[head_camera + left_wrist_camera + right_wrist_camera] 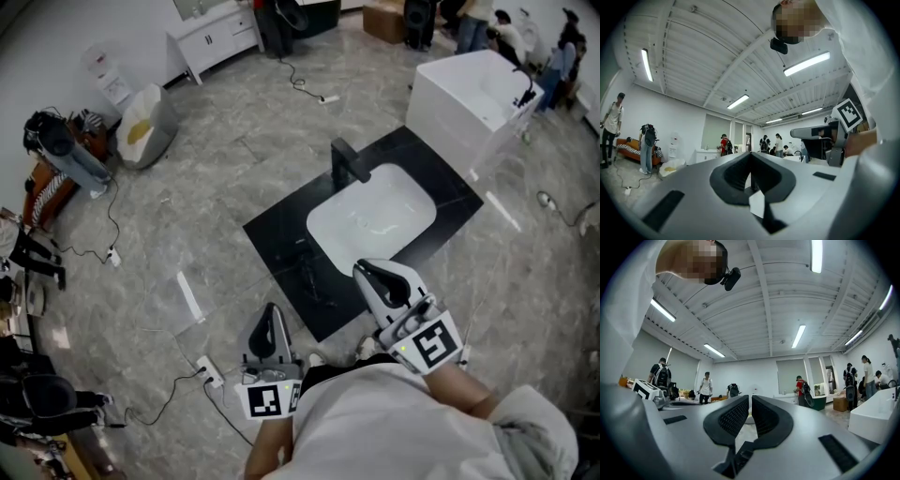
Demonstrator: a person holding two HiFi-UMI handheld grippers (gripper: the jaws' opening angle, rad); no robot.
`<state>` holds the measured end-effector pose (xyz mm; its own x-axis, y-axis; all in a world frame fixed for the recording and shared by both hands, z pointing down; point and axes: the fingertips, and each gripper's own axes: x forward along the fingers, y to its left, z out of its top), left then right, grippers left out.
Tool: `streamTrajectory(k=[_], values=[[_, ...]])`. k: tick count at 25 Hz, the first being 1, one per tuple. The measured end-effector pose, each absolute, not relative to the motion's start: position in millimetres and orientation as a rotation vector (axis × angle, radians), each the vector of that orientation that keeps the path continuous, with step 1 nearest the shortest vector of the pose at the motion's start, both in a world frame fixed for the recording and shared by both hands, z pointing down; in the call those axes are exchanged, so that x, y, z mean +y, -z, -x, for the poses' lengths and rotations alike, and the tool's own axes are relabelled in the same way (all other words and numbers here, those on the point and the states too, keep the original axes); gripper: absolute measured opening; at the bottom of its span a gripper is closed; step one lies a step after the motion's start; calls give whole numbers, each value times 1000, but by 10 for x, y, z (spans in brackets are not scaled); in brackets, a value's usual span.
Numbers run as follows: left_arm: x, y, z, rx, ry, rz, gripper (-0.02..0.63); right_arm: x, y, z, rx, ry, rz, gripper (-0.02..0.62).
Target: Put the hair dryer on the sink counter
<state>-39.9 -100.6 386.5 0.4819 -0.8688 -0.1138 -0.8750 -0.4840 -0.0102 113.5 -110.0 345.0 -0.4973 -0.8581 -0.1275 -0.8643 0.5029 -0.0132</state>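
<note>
The black sink counter (281,234) stands on the floor in front of me, with a white basin (370,216) and a black faucet (345,161). A dark corded shape (306,272) lies on the counter left of the basin; I cannot tell if it is the hair dryer. My left gripper (272,314) (750,154) is held near my body, short of the counter's near corner, shut and empty. My right gripper (367,270) (750,398) reaches over the counter's near edge beside the basin, also shut with nothing in it. Both gripper views look level across the room.
A white bathtub (469,94) stands behind the counter at the right. A power strip (208,372) with cables lies on the floor by my left gripper. A white cabinet (211,33) and a stuffed bag (145,122) are at the back left. Several people stand around the room.
</note>
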Motion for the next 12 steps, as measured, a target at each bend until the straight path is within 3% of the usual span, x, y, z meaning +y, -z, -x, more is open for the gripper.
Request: streamTrajectory(k=[12], values=[[-1002,-3958,380,1610,-137,2666,2,-1150,-3469,-1155,2639,-75,1473,44]])
